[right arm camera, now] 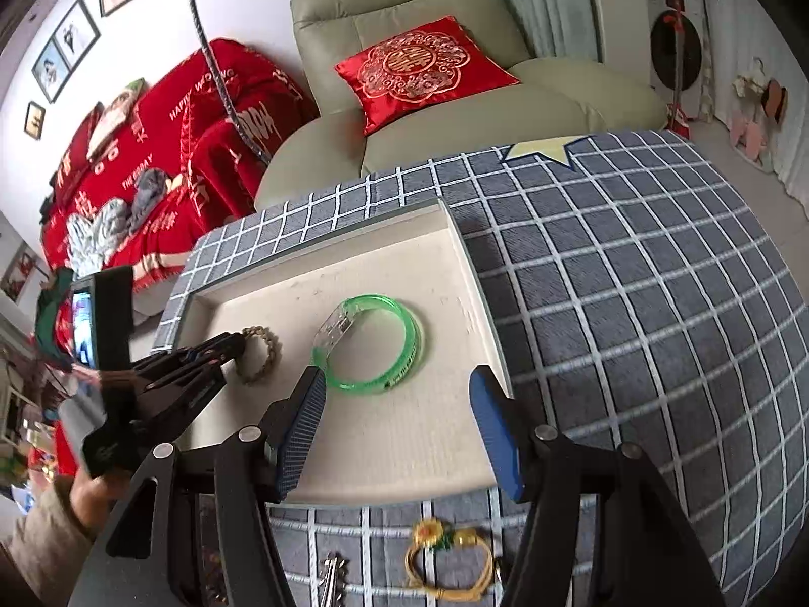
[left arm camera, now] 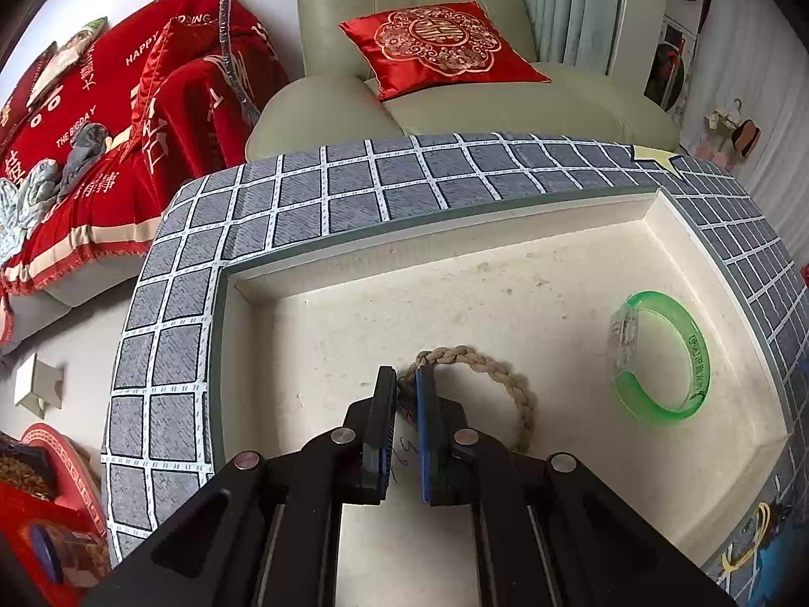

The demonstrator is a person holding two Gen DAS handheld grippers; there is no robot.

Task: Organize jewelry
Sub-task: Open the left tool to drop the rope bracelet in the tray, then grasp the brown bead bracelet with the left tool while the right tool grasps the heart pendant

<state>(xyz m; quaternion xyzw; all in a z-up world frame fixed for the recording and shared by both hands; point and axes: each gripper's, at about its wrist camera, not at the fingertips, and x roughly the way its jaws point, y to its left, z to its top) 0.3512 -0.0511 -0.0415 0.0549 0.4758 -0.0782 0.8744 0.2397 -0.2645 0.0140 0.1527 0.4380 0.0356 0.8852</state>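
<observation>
A braided tan rope bracelet [left arm camera: 505, 374] lies on the floor of a shallow white tray [left arm camera: 455, 263], and my left gripper [left arm camera: 404, 379] is shut on its near-left part. A translucent green bangle [left arm camera: 698, 359] with a clear clasp lies flat to the right in the same tray. In the right wrist view the green bangle [right arm camera: 415, 341] rests just beyond my right gripper [right arm camera: 399, 384], which is open above the tray [right arm camera: 404, 435] with nothing between its blue pads. The left gripper [right arm camera: 237, 344] and the rope bracelet [right arm camera: 270, 349] show at the left of that view.
The tray sits on a grey checked tablecloth [right arm camera: 632, 303]. A yellow cord bracelet with a flower charm [right arm camera: 445, 556] and a small metal piece [right arm camera: 333, 571] lie on the cloth near me. A pale armchair with a red cushion [left arm camera: 435, 45] stands behind the table.
</observation>
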